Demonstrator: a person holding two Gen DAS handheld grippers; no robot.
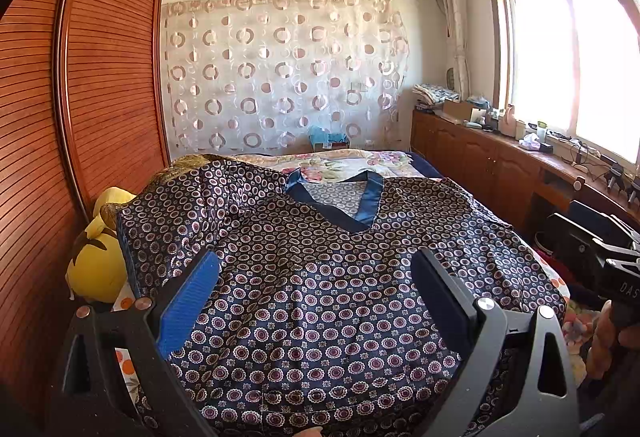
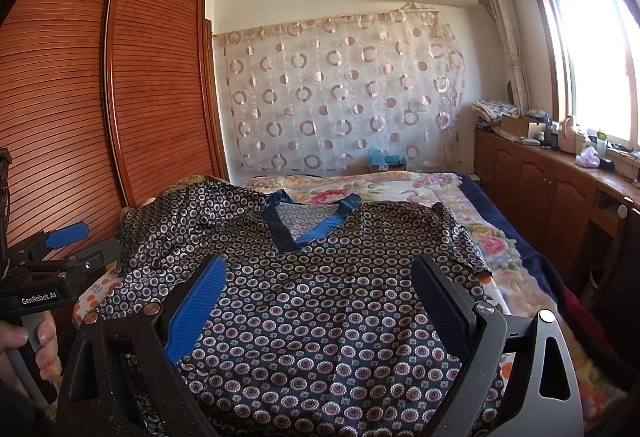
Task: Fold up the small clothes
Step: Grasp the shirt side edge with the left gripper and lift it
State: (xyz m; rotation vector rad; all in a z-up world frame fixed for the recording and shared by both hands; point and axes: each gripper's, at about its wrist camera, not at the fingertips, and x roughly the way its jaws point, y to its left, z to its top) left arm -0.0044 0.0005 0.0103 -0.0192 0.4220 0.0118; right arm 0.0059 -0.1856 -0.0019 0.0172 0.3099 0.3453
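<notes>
Shirt [image 1: 320,277] lies flat mid-frame on bed [image 2: 500,237], left gripper [image 1: 316,293] and right gripper [image 2: 320,297] both spread wide, holding nothing; smooth bunched upper-left sleeve [image 1: 192,197] before pinching hem corners.

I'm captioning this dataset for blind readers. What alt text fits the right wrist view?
A dark blue patterned V-neck top lies spread on a floral bedspread, seen between the open fingers of the right gripper. A hand holds the left gripper at the left edge, beside a slatted wooden wardrobe.
</notes>
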